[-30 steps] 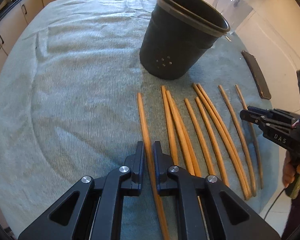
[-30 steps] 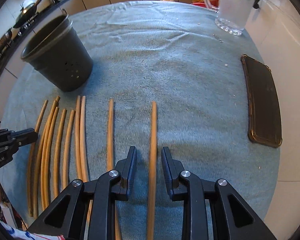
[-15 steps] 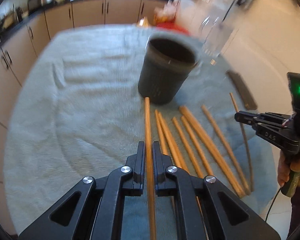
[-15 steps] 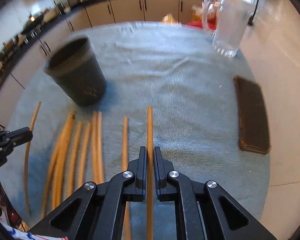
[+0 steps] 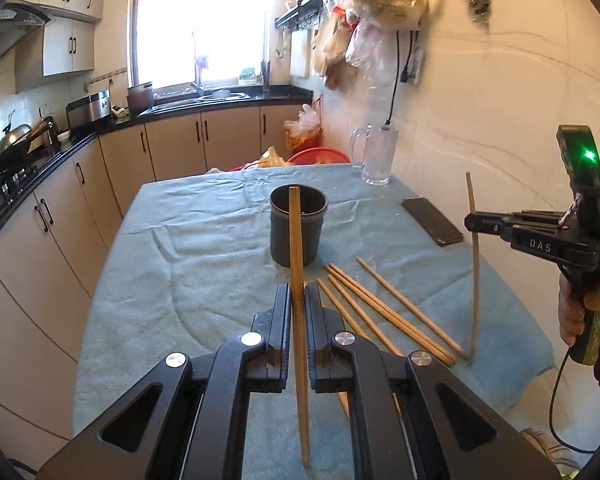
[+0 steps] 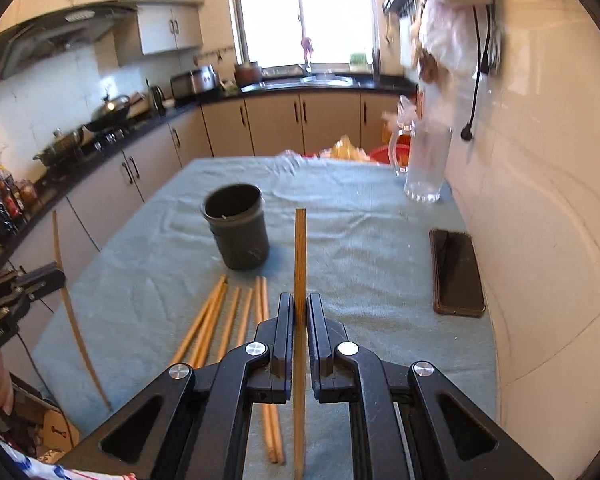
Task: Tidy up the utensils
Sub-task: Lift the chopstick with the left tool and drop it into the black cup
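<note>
Two grippers, each clamped on one chopstick, both raised above the table. Left gripper (image 5: 298, 300): jaws closed on a chopstick (image 5: 296, 240) that runs up between the pads, its far end overlapping the cup in that view and its near end passing back below the fingers. Right gripper (image 6: 300, 312): jaws likewise pinched on a second chopstick (image 6: 300, 256), upright between the pads, tip lying short of the cup in the picture. From the left camera the right gripper (image 5: 474, 224) appears side-on at the right edge, a hand (image 5: 580, 304) on its handle, its stick hanging almost vertical with the lower end at the cloth's near right edge. From the right camera the left gripper (image 6: 56, 278) shows at the left edge with its curved stick (image 6: 70, 312) slanting down. Loose chopsticks (image 5: 380, 308) lie on the cloth (image 5: 180, 280), fanned just in front of the cup; five are countable from the right view, though the gripper bodies hide part of the group. Cup (image 6: 238, 228): dark, upright, mid-table, beyond the loose sticks; whether anything is inside cannot be told. Phone (image 6: 456, 272): flat, near the right wall side, well apart from the sticks. Glass mug (image 6: 426, 168): far right corner of the table.
</note>
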